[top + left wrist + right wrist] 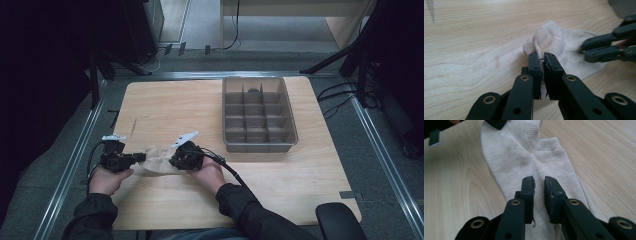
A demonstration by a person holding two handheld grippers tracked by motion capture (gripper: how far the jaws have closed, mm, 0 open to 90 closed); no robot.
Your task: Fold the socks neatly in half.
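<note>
1. A pale wooden table stands on grey floor in a dim room; dark stands flank it, and cables trail on the floor beyond it.
2. A grey divided tray sits well beyond the right gripper.
3. The left gripper has its jaws pinched tight on a bunched edge of the beige sock; the sock's far end meets the other gripper.
4. The right gripper's jaws stand slightly apart, a narrow gap between them; the sock lies flat beneath and ahead of them; whether the pads grip cloth I cannot tell.
</note>
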